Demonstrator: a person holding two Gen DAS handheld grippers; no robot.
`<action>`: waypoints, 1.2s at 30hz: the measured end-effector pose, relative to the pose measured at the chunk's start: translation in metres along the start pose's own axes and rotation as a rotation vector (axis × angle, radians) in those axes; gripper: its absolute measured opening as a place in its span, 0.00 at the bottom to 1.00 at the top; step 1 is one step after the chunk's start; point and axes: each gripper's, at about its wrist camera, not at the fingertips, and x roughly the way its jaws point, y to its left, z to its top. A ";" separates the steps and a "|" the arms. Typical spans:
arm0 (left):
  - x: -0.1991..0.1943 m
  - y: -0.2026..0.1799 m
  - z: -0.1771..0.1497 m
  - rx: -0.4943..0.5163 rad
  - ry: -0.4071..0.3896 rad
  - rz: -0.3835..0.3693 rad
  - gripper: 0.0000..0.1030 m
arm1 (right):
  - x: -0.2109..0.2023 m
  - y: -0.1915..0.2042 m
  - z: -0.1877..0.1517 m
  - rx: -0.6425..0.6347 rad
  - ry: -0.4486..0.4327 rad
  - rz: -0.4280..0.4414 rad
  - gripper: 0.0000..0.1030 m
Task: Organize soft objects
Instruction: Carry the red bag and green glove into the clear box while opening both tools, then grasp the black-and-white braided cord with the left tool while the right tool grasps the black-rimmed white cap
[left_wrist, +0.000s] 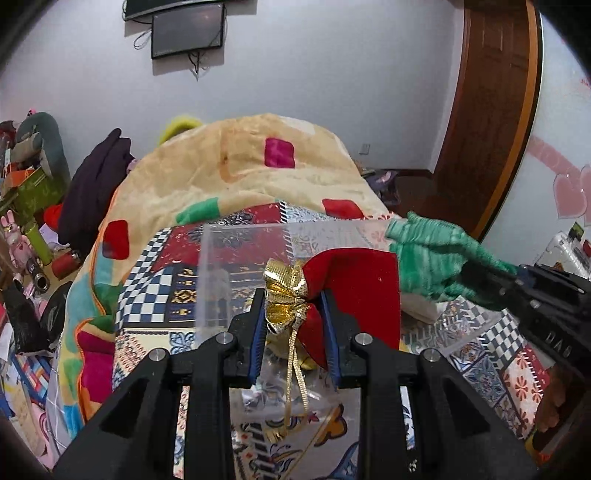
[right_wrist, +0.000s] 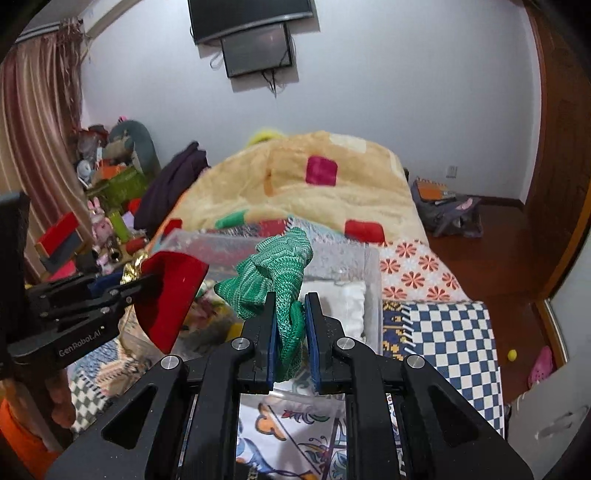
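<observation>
**Both grippers loaded above the clear bin**

Fingers (left_wrist: 330, 317) of the left gripper (left_wrist: 295, 325) pinch a red pouch (left_wrist: 354, 291) at its gold bow. Right gripper (right_wrist: 290, 332), nearly closed, clamps a green knit cloth (right_wrist: 273, 273). Both hang over the clear plastic bin (right_wrist: 373, 295), which lies directly ahead and below; a white pillow (right_wrist: 340, 299) already rests inside.

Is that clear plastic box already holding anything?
Yes. Through the clear box walls a white folded cloth lies inside; the green knit cloth hangs above it.
</observation>
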 end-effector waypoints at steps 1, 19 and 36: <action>0.006 -0.002 0.000 0.007 0.010 0.004 0.27 | 0.006 0.000 -0.002 -0.005 0.016 -0.006 0.12; -0.014 -0.020 -0.006 0.071 0.003 -0.016 0.66 | 0.007 -0.006 -0.010 -0.040 0.083 -0.065 0.52; -0.104 -0.010 -0.041 0.121 -0.100 0.079 0.99 | -0.057 0.015 -0.031 -0.166 0.056 0.017 1.00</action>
